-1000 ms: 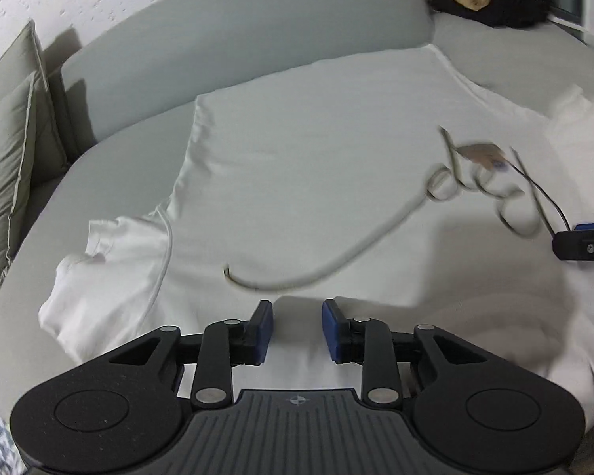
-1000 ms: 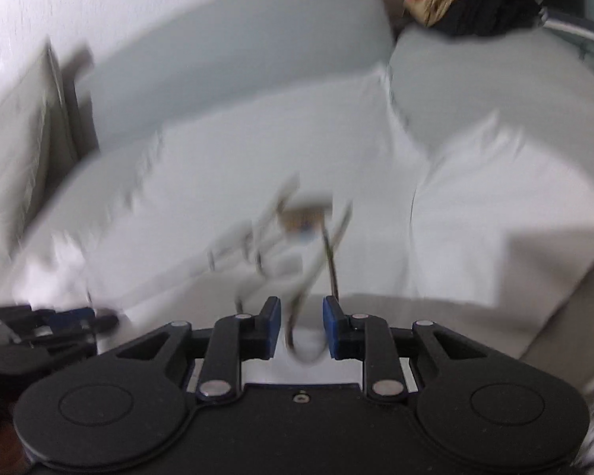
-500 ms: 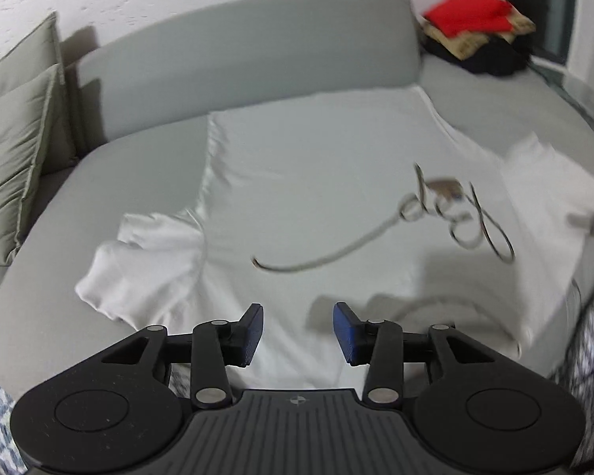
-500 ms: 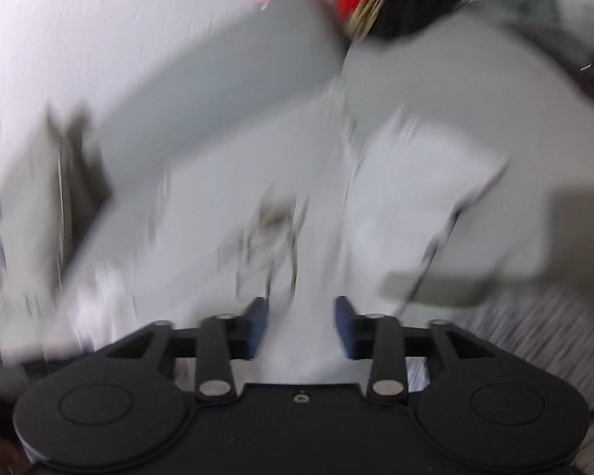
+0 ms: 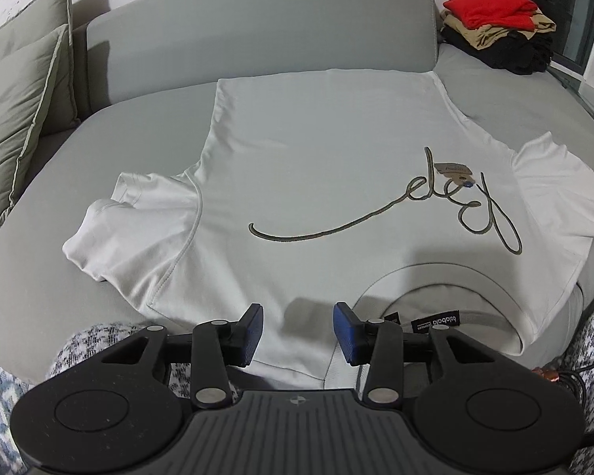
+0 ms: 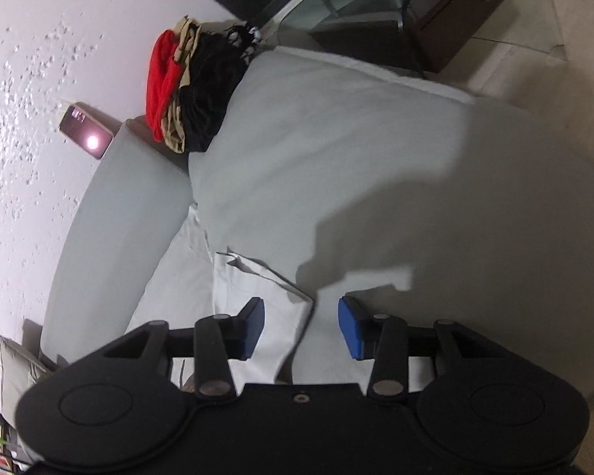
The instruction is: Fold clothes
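Note:
A white T-shirt (image 5: 316,166) with a grey script logo lies spread flat on the grey sofa (image 5: 257,43), collar nearest me and hem toward the backrest. My left gripper (image 5: 298,330) is open above the shoulder area just left of the collar, holding nothing. In the right wrist view, which is rolled sideways, the shirt's right sleeve (image 6: 257,289) lies on the seat cushion. My right gripper (image 6: 301,326) is open over that sleeve's edge, with nothing between its blue pads.
A pile of red, tan and black clothes (image 5: 499,27) sits at the sofa's far right end. Grey pillows (image 5: 16,111) lean at the left. A checked fabric (image 5: 4,396) shows at the bottom corners. A glass table and dark cabinet (image 6: 435,12) stand beyond the sofa.
Both grippers opened wider and pulled back toward the collar end. The shirt now lies spread flatter. The right gripper swung away to the right sleeve and rolled sideways.

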`<state>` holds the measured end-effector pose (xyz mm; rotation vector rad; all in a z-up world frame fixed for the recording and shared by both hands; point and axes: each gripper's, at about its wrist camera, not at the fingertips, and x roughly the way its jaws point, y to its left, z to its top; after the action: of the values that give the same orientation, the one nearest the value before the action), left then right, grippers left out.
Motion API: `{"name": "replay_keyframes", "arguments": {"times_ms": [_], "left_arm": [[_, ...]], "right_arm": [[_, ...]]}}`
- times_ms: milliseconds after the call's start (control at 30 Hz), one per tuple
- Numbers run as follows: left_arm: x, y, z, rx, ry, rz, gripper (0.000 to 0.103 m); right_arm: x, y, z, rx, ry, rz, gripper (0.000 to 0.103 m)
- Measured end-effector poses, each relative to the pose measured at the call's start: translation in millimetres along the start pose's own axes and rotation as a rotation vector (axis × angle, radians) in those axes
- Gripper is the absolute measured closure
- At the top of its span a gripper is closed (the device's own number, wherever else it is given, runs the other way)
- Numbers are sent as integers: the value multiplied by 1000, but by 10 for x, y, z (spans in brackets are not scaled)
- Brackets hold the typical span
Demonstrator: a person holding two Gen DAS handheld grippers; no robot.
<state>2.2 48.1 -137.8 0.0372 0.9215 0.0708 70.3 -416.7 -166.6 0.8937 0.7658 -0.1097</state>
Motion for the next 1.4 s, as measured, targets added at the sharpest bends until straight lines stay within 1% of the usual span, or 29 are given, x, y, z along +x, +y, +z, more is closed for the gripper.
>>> {"name": "replay_keyframes", "arguments": {"times_ms": [33, 67, 133, 200, 300, 367, 433, 533, 667, 733, 833, 900, 933, 967, 1033, 1067, 1167, 1200, 1367, 1400], "left_arm": [[-3, -3, -4, 2, -3, 0, 62], [-6, -7, -7, 4, -5, 1, 62], [-14, -8, -20, 11, -8, 0, 62], [-20, -4, -30, 17, -11, 2, 62], [-22, 1, -37, 18, -15, -1, 62], [-17, 2, -36, 18, -16, -5, 62], [-8, -1, -33, 18, -17, -8, 62], [-8, -6, -36, 19, -28, -11, 62], [10, 7, -44, 10, -26, -10, 62], [23, 17, -55, 7, -22, -7, 62], [31, 41, -74, 1, -18, -6, 62], [23, 63, -82, 1, -20, 1, 62], [19, 75, -86, 1, -21, 5, 62], [19, 87, -89, -1, -22, 9, 62], [29, 119, -85, -12, -19, 13, 62], [36, 137, -81, -20, -17, 13, 62], [66, 139, -62, -30, -9, 14, 62], [70, 120, -55, -24, -8, 18, 62], [68, 26, -48, 15, -9, 27, 62], [67, 33, -57, 18, -9, 31, 62]], "right_arm": [[42, 9, 1, -6, 3, -7, 68], [72, 14, 0, -13, 3, -14, 74], [130, 25, 2, -24, 2, -29, 95], [162, 51, 10, -25, -3, -41, 101], [108, 178, -8, -74, -61, -48, 101], [78, 328, -34, -140, -93, -58, 101], [50, 533, -91, -236, -121, -61, 101], [18, 910, -248, -414, -152, -35, 101], [66, 1447, -715, -761, -154, 3, 101], [148, 1628, -1058, -963, -133, 3, 101], [316, 1739, -1609, -1247, -93, -46, 101], [405, 1719, -1865, -1358, -31, -74, 100], [410, 1698, -1914, -1367, 12, -60, 97], [406, 1672, -1935, -1366, 50, -44, 96], [348, 1606, -1841, -1307, 98, -1, 95], [320, 1570, -1747, -1249, 99, 5, 95], [380, 1442, -1220, -989, 74, -41, 94], [422, 1397, -1089, -923, 78, -66, 95], [891, 1144, -960, -837, 236, -311, 95], [985, 1093, -935, -818, 268, -360, 99]]}}
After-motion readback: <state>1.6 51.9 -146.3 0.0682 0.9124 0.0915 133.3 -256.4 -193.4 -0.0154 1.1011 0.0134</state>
